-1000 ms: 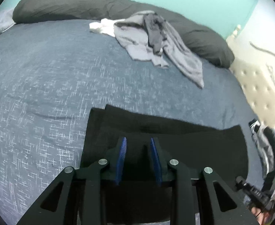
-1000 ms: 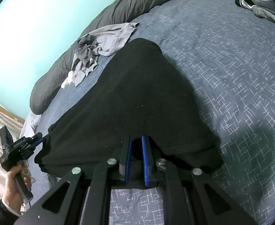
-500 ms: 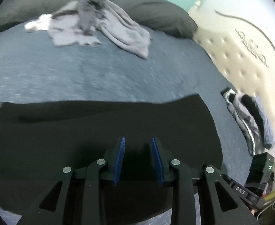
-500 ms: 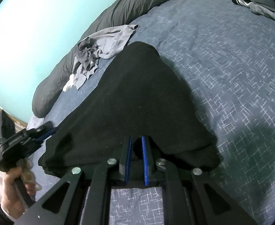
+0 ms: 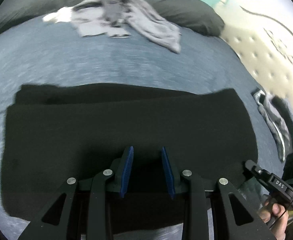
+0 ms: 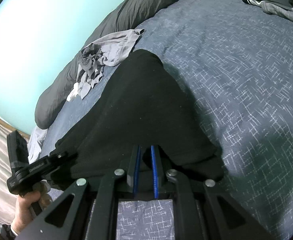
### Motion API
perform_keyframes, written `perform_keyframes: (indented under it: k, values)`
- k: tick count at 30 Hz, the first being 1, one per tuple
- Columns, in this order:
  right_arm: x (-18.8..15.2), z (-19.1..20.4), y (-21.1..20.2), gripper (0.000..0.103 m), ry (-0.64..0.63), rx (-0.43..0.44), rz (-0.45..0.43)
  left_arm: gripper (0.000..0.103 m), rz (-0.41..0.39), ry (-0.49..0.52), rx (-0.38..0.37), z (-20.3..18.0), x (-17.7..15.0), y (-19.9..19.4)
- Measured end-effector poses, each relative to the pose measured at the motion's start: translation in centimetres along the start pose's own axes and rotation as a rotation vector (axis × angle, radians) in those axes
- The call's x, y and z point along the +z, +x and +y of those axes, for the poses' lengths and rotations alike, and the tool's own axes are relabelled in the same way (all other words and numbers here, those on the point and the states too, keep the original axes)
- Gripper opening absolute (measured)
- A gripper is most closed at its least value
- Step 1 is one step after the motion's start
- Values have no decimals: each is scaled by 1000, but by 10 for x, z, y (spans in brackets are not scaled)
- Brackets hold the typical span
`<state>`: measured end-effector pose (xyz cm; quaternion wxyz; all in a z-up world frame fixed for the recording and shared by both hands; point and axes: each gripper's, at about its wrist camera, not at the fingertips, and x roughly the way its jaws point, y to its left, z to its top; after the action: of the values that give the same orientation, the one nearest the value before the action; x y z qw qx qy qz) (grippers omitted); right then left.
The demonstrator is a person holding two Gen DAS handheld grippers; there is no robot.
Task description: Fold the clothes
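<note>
A black garment (image 5: 126, 120) lies folded in layers across the blue-grey bed cover (image 5: 66, 60). My left gripper (image 5: 147, 150) is at its near edge, blue pads apart with a dark bunch of the cloth filling the gap. In the right wrist view the same garment (image 6: 142, 100) runs away to a rounded far end, and my right gripper (image 6: 145, 148) is shut on its near hem. The left gripper (image 6: 66, 156) meets the garment's left corner there. The right gripper (image 5: 246, 163) meets the right corner in the left wrist view.
A pile of loose grey clothes (image 5: 126, 20) lies at the far side against a long dark pillow (image 5: 186, 10). More grey and black clothes (image 5: 276, 120) lie by the cream tufted headboard (image 5: 266, 50). A hand (image 6: 26, 206) grips the left tool's handle.
My left gripper has slid sideways along the garment's near edge and turned, so the garment now spans the whole left view. It looms larger in the right view. The right gripper has stayed put.
</note>
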<state>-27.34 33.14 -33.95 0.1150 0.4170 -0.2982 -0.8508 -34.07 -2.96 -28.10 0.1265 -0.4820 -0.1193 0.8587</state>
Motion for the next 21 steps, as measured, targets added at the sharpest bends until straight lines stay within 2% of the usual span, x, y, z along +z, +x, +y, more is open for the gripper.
perform_keyframes:
  k: [6, 10, 14, 21]
  values:
    - [0, 0, 0, 9, -2, -1, 0, 32, -65, -88, 59, 59, -8, -34]
    - [-1, -1, 0, 9, -1, -2, -2, 32, -109, -151, 54, 78, -13, -50]
    - [-2, 1, 1, 9, -4, -7, -6, 39, -132, -130, 23, 58, -11, -54]
    - [-2, 0, 2, 9, -7, -9, -6, 39, -74, -26, -83, -11, -5, -16]
